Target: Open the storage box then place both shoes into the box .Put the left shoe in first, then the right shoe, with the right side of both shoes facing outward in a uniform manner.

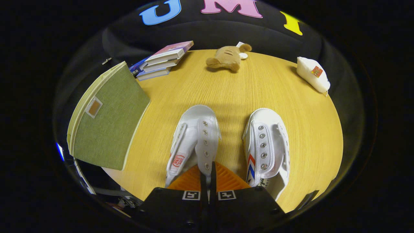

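1. Since both shoes are thin white canvas with no laces, we judge them light and soft; the uppers will crumple, so we would take hold at the stiffer heel collar or the eyelet edge.
2. We see the left shoe [194, 139] just ahead of the gripper [208, 174], toe pointing away, a red stamp on its side; the right shoe [267, 145] lies beside it, apart, with red and blue stripes.
3. We read the gripper as closed: its orange fingers [226, 181] meet with almost no gap, holding nothing, tips by the left shoe's heel.
4. We find the storage box [108, 118], green fabric with cream trim, lid down, left of the shoes on the wooden surface [233, 87].
5. We expect its fabric lid to flex, so we would lift it by the rim.
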